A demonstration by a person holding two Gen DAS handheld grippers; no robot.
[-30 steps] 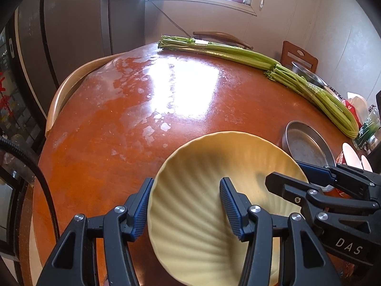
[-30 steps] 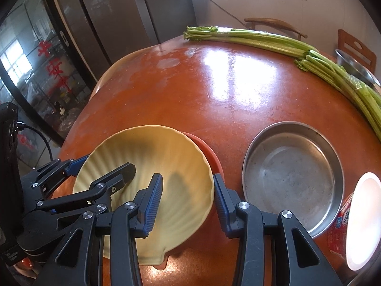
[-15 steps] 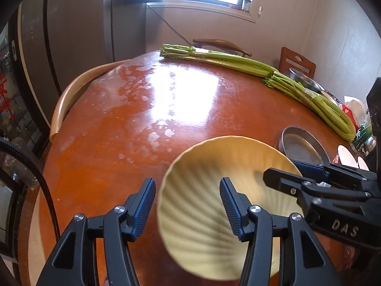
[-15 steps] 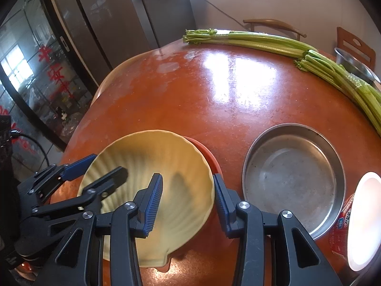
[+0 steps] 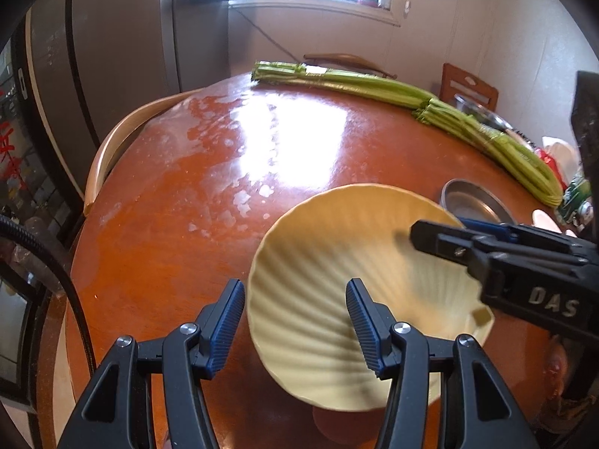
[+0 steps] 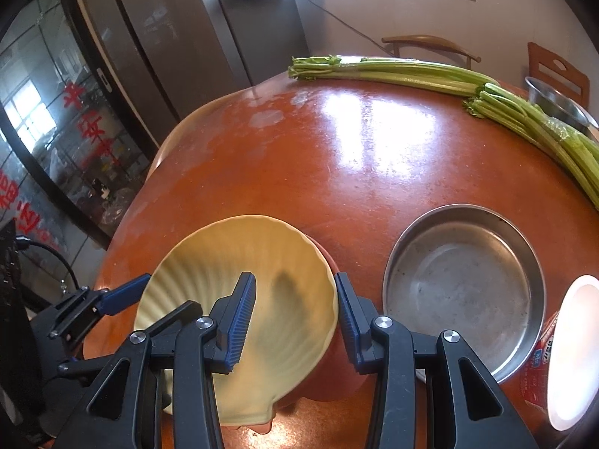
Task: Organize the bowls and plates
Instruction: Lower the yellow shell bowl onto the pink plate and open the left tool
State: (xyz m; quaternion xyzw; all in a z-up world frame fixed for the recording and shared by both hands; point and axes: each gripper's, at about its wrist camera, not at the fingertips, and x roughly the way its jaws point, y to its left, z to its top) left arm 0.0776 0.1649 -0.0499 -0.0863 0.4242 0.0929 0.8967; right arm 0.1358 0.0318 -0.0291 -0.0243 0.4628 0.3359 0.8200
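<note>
While both half-open grippers straddle the pale yellow scallop-shaped plate (image 6: 239, 284) at lower left, neither visibly clamping, each should close squarely on its rim before lifting off the table (image 6: 374, 157).

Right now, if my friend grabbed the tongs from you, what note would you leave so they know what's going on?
Left tongs: astride the left rim of the yellow shell plate; can't tell if they are gripping it.
Right tongs: astride its right rim; grip is unclear too.
Things: the shell plate lies tilted over a red dish at the near edge of the table. A metal pan sits to its right. A metal bowl stands behind the celery.
Done: no tidy stack yet.
Left: probably settle the shell plate, then gather the pan and bowl.
</note>
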